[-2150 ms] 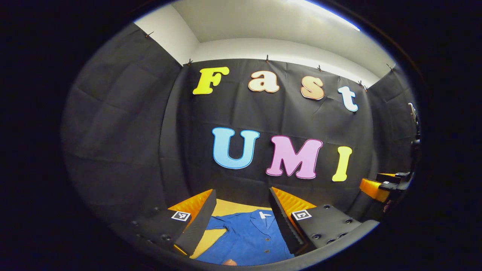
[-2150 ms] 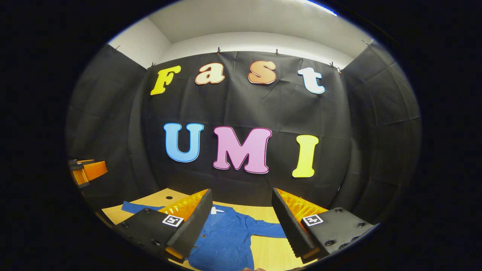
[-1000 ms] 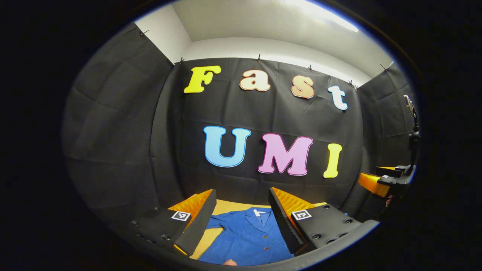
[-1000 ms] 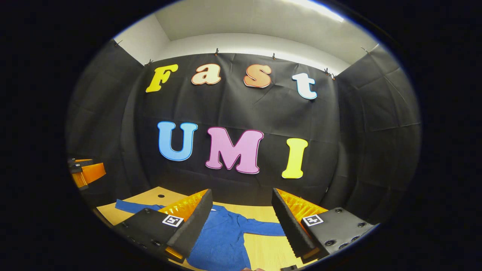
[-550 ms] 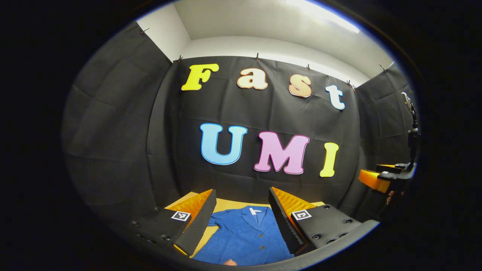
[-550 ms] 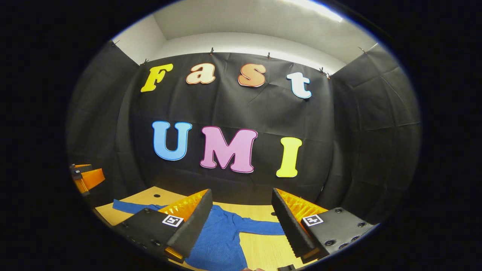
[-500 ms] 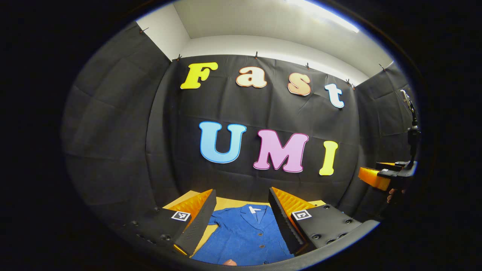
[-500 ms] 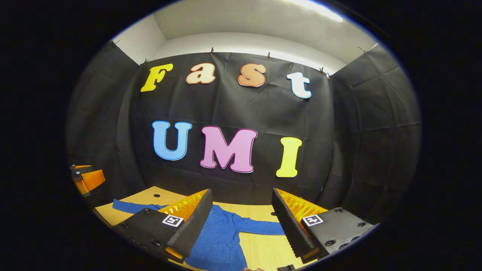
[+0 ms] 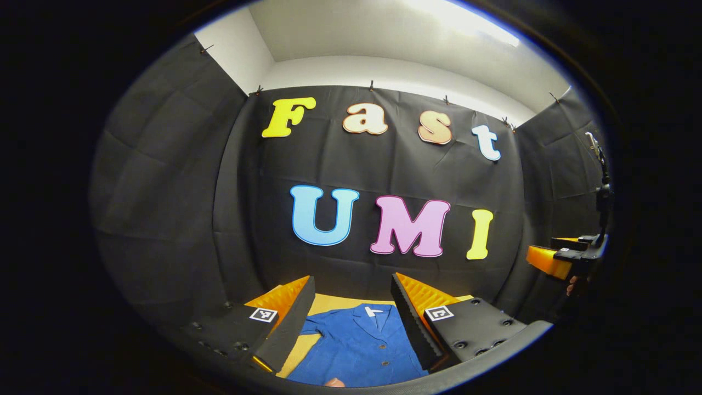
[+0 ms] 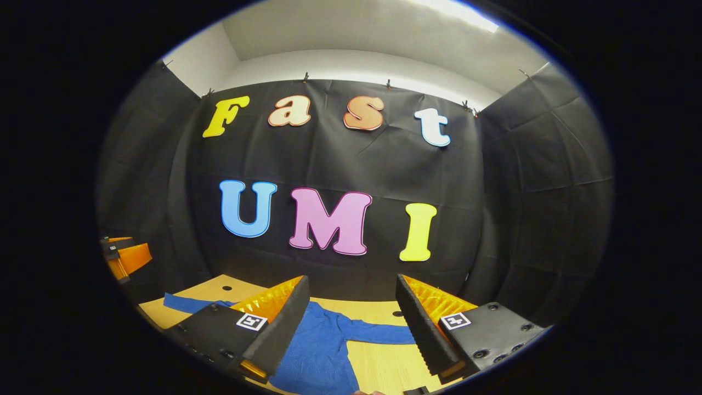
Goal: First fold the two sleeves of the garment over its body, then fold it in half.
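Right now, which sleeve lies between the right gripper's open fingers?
The jacket's right-hand sleeve in the right gripper view; the other sleeve stretches past the left finger.

My left gripper view looks forward over its own fingers (image 9: 296,321), above the desk (image 9: 340,300), facing the booth's back wall. My right gripper view faces the same way. Both share the blue garment (image 9: 359,343) (image 10: 321,351), probably from similar heights.

Blue garment (image 9: 356,345): matt cloth with a fine ribbed, corduroy-like texture, small dark buttons down the front. Table (image 10: 384,367): pale wood grain, smooth. Left gripper (image 9: 351,318) and right gripper (image 10: 351,323): matt black plastic fingers, serrated inner faces, glossy ridged orange backing. Booth wall: creased matt black cloth
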Action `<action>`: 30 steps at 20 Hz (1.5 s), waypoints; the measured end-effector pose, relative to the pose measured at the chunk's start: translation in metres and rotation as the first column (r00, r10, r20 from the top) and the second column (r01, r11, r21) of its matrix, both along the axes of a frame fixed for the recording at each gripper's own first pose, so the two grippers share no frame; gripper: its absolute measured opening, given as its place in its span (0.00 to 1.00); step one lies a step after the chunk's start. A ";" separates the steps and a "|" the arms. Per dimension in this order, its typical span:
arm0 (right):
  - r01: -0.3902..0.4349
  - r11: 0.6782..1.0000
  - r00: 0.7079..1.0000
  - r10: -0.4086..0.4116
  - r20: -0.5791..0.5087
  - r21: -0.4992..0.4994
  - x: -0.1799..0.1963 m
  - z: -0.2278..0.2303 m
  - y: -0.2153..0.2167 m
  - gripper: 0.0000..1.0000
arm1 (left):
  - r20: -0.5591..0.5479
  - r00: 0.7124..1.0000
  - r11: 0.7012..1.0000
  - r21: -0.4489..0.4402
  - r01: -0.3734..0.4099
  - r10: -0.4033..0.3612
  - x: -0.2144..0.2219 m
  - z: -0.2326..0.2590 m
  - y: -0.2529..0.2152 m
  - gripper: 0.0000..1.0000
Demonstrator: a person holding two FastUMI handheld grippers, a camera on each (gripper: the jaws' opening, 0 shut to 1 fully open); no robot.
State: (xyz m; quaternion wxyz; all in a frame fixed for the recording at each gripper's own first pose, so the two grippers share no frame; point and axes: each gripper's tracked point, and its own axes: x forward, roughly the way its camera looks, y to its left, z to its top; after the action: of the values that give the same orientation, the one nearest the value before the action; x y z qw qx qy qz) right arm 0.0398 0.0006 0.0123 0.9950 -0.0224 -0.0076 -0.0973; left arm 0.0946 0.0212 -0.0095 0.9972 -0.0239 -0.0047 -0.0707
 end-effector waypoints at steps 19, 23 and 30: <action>0.040 0.999 0.999 -0.040 -0.012 -0.004 -0.024 -0.006 -0.008 0.96 | -0.003 1.000 1.000 0.010 0.020 -0.020 -0.010 0.003 0.003 0.80; 0.066 0.998 0.998 -0.066 -0.023 0.002 -0.023 -0.011 -0.019 0.96 | -0.009 1.000 1.000 0.004 0.025 -0.025 -0.006 -0.001 0.005 0.80; 0.078 0.997 0.993 -0.077 -0.090 0.011 0.008 -0.042 -0.071 0.96 | -0.018 0.999 0.999 -0.013 0.042 -0.043 0.010 -0.009 0.004 0.80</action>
State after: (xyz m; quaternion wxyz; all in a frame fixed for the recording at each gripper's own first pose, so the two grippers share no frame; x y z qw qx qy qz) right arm 0.0478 -0.0700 -0.0300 0.9899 -0.0200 0.0385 -0.1348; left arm 0.1049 0.0256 -0.0183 0.9953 -0.0309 0.0043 -0.0917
